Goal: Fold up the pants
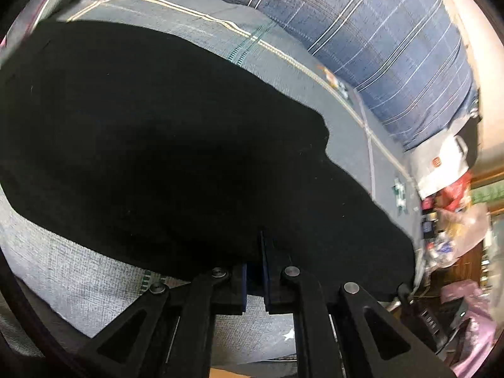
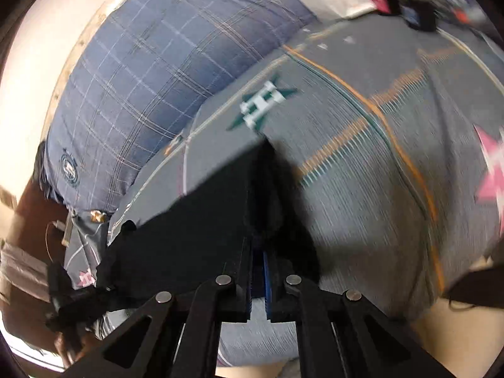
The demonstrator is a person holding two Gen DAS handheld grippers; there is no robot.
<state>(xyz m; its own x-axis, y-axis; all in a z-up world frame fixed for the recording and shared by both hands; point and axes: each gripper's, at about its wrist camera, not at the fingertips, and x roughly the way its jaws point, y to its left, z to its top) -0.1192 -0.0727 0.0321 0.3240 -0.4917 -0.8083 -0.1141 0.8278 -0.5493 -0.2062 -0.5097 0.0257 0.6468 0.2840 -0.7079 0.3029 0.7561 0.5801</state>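
Observation:
Black pants [image 1: 157, 145] lie spread over a grey patterned bedsheet [image 1: 283, 56] and fill most of the left wrist view. My left gripper [image 1: 263, 245] is shut on the near edge of the pants. In the right wrist view the pants [image 2: 201, 220] hang as a taut black sheet stretching to the left. My right gripper [image 2: 261, 195] is shut on a bunched corner of them, held above the bedsheet [image 2: 362, 189]. The other gripper [image 2: 63, 296] shows at the far left end of the cloth.
A blue plaid quilt [image 1: 393, 47] lies bunched along the far side of the bed; it also shows in the right wrist view [image 2: 151, 72]. Bags and clutter [image 1: 447, 195] stand beyond the bed's end. A pale wall [image 2: 37, 47] runs behind the quilt.

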